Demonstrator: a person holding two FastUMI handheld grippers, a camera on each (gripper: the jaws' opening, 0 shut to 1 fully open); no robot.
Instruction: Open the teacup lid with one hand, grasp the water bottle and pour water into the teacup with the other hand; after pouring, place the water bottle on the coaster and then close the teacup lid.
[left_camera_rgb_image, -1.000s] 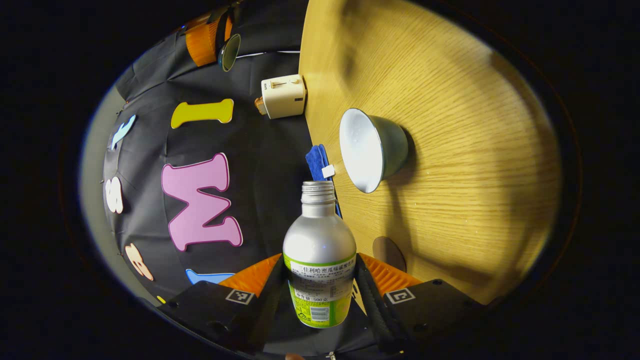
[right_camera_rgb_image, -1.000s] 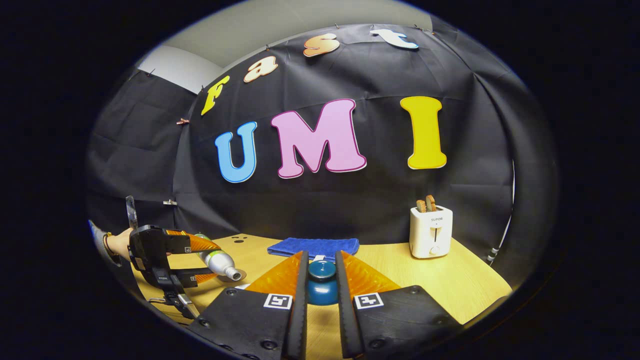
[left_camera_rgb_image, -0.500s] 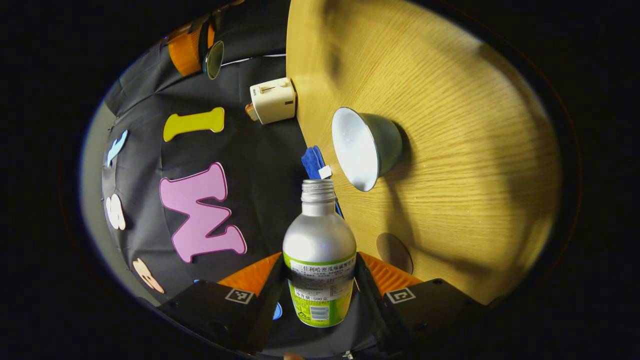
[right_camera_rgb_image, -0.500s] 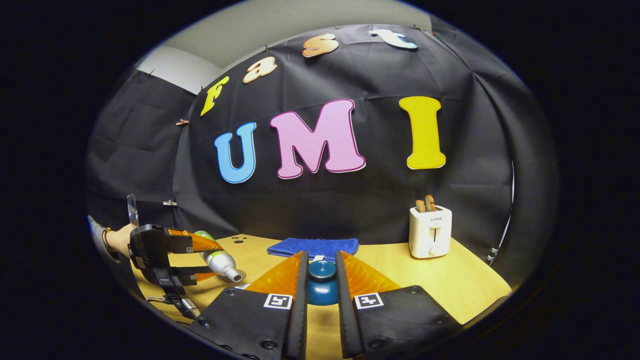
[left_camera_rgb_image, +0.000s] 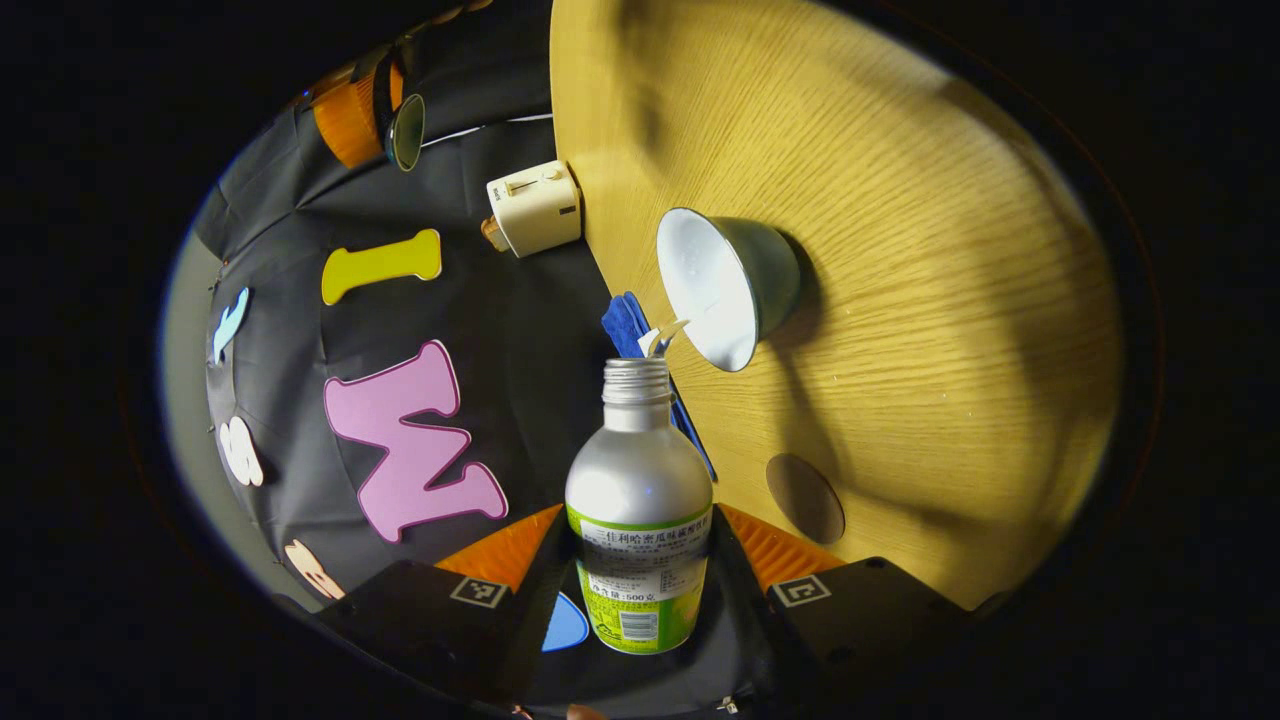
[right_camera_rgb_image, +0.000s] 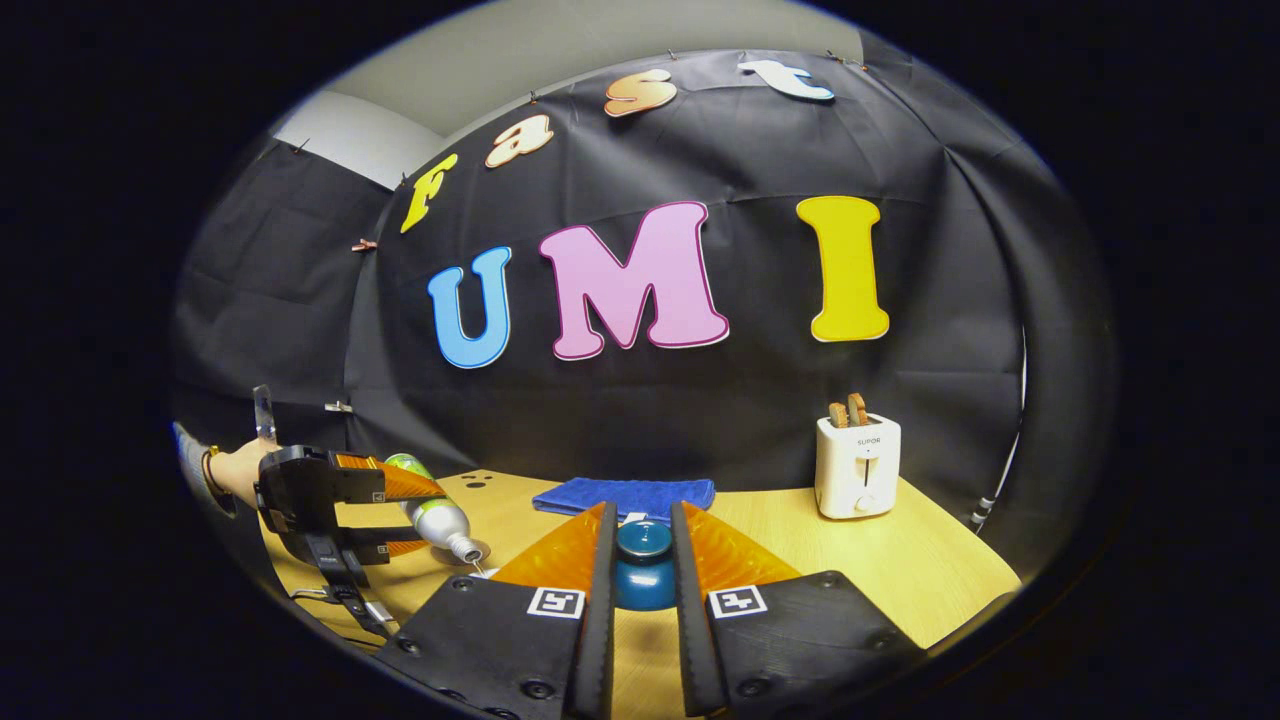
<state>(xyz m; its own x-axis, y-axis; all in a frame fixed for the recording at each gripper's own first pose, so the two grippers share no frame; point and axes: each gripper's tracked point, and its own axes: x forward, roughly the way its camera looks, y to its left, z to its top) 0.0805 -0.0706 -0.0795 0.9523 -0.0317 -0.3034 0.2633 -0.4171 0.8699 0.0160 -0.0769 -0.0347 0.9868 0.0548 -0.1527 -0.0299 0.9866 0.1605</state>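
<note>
My left gripper (left_camera_rgb_image: 640, 522) is shut on a silver water bottle (left_camera_rgb_image: 640, 480) with a green label, tipped on its side with the cap off. A thin stream of water (left_camera_rgb_image: 668, 333) runs from its mouth into the open teacup (left_camera_rgb_image: 745, 285), which is white inside and stands on the wooden table (left_camera_rgb_image: 950, 300). A round brown coaster (left_camera_rgb_image: 805, 497) lies near the cup. My right gripper (right_camera_rgb_image: 641, 540) is shut on the knob of the dark blue teacup lid (right_camera_rgb_image: 643, 578), held above the table. In the right gripper view the left gripper (right_camera_rgb_image: 385, 515) holds the tilted bottle (right_camera_rgb_image: 437, 517) at the left.
A white toaster (right_camera_rgb_image: 857, 465) with toast stands at the back right of the table (right_camera_rgb_image: 900, 570). A folded blue cloth (right_camera_rgb_image: 625, 495) lies along the back edge. A hand (right_camera_rgb_image: 235, 470) holds the left gripper.
The bottle has tipped a little further toward the teacup, and water now runs from its mouth. The right gripper holds still with the lid.
</note>
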